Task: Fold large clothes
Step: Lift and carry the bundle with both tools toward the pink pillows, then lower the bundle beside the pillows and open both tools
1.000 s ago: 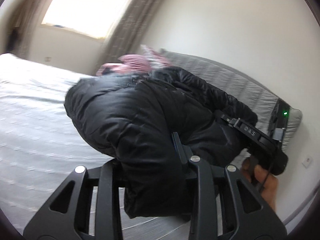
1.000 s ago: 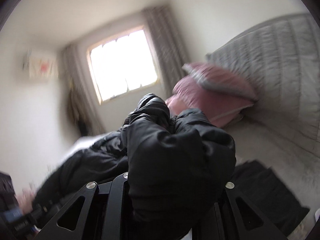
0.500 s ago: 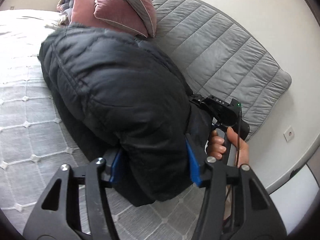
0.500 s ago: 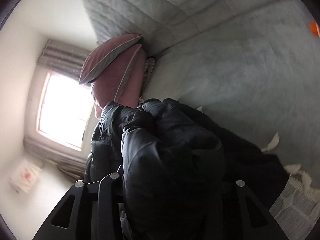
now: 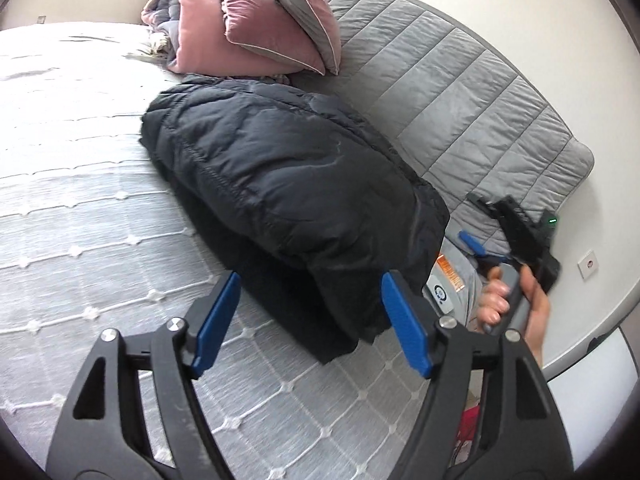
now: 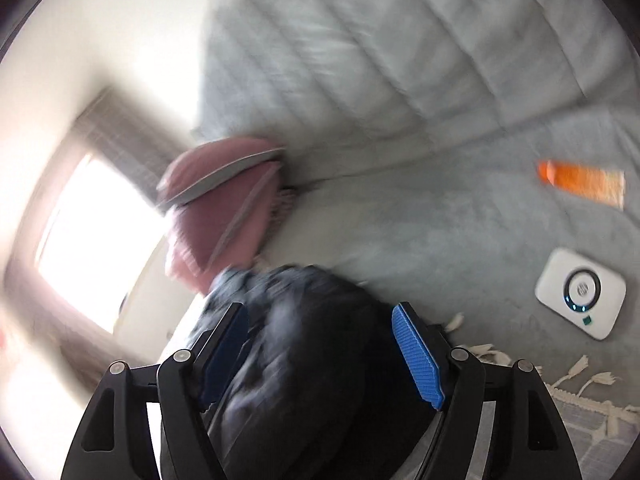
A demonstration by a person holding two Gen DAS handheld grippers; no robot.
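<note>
- The black puffer jacket (image 5: 288,184) lies folded in a thick bundle on the bed (image 5: 80,208), its far end close to the pink pillows (image 5: 256,28) and its long side just beside the grey quilted headboard (image 5: 460,92).
- The left gripper (image 5: 308,320) hovers at the near end of the bundle with its jaws spread wide; the blue pads (image 5: 218,316) stand clear on either side of the jacket's corner and grip nothing.
- The right gripper (image 6: 320,356) also has its jaws apart, the jacket (image 6: 304,344) bulging between the pads without being pinched. That view is blurred, so finer contact cannot be told.
- In the left wrist view the person's right hand (image 5: 516,300) holds that gripper at the headboard side of the bundle.
- Handling, as a judgement: the jacket looks padded and springy, bulky rather than heavy, with a smooth shell that would likely slip in a shallow pinch. The puffed layers will probably spring open once let go, so the fold may want pressing down.
- Where to take hold: a stitched seam (image 5: 208,164) or a hem edge, where the filling is thin, should give the pads a firmer bite than the fat middle of a quilted panel. Taking both layers at the corners would likely keep the fold together.
- Near the jacket's right side lie a small white device (image 6: 580,292) and an orange packet (image 6: 580,180); a wide sweep could knock them.
</note>
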